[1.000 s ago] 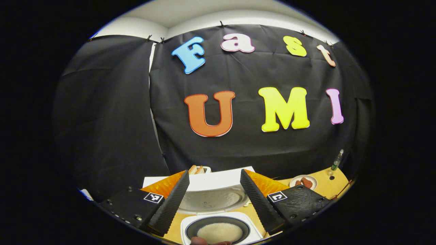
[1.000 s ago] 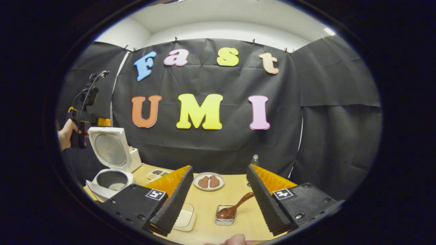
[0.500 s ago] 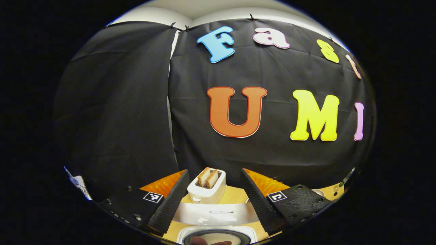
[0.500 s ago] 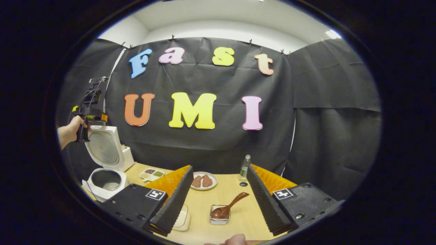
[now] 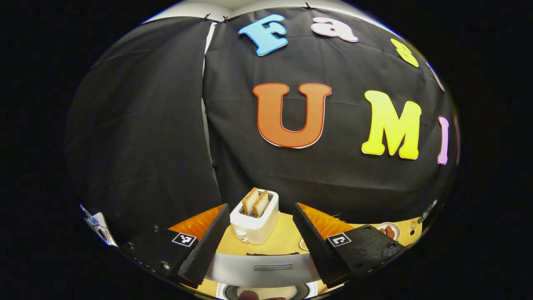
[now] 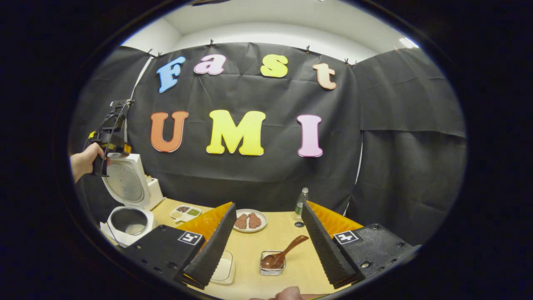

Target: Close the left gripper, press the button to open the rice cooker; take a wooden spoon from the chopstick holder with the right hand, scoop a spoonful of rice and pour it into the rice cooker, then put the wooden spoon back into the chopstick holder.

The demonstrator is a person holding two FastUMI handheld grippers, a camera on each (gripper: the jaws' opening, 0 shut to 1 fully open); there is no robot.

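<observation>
The rice cooker [image 6: 127, 218] stands open at the near left corner of the table [image 6: 287, 241], its lid [image 6: 125, 181] tipped up and back, the dark inner pot bare to the room. In the left gripper view the top edge of that raised lid [image 5: 264, 266] runs straight across between the fingers of the left gripper [image 5: 258, 250], which stand wide apart and grip nothing. Just behind the lid sits a white toaster [image 5: 255, 221] with two slices of bread standing in it. In the right gripper view the left gripper [image 6: 109, 139], held by a hand [image 6: 83, 160], hangs right at the lid's upper edge; whether it touches cannot be told.

To the right of the cooker, nearer the table's front, the wooden spoon [image 6: 283, 255] lies with its bowl in a small clear square holder [image 6: 271, 268] and its handle slanting up to the right. It sits between the spread fingers of the right gripper [image 6: 272, 246] and a little ahead of them, untouched; this gripper too is wide open and empty. Beyond the spoon are a plate [image 6: 248, 221] of brownish food and a small bottle [image 6: 302, 202]; a divided tray [image 6: 185, 212] lies just right of the cooker.
</observation>
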